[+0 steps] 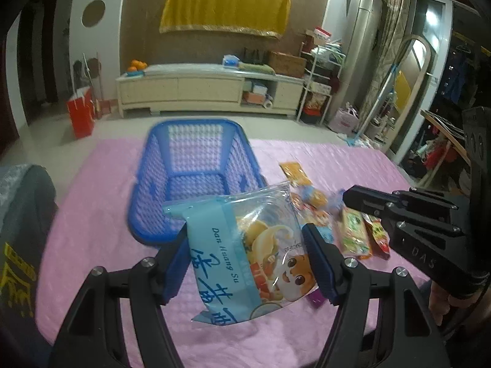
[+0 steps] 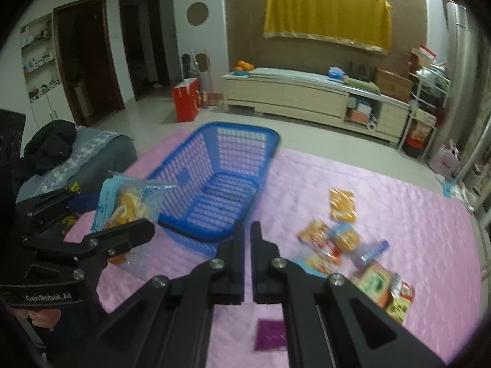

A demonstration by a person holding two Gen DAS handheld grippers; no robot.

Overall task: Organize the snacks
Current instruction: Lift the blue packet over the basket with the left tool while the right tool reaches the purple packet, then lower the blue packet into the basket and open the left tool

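Seen only from the right wrist: a purple sachet [image 2: 270, 335] on the pink bench cover [image 2: 383, 184] under the right gripper [image 2: 248, 230], fingers pressed together on nothing. Seen clearly only from the left wrist: blue snack bag [image 1: 245, 251] pinched between the left gripper [image 1: 245, 263] fingers (printed face up), lifted just before the blue basket [image 1: 190, 178], long axis running away from the camera toward the basket. Loose snacks [image 2: 353, 254] lying right of the basket.
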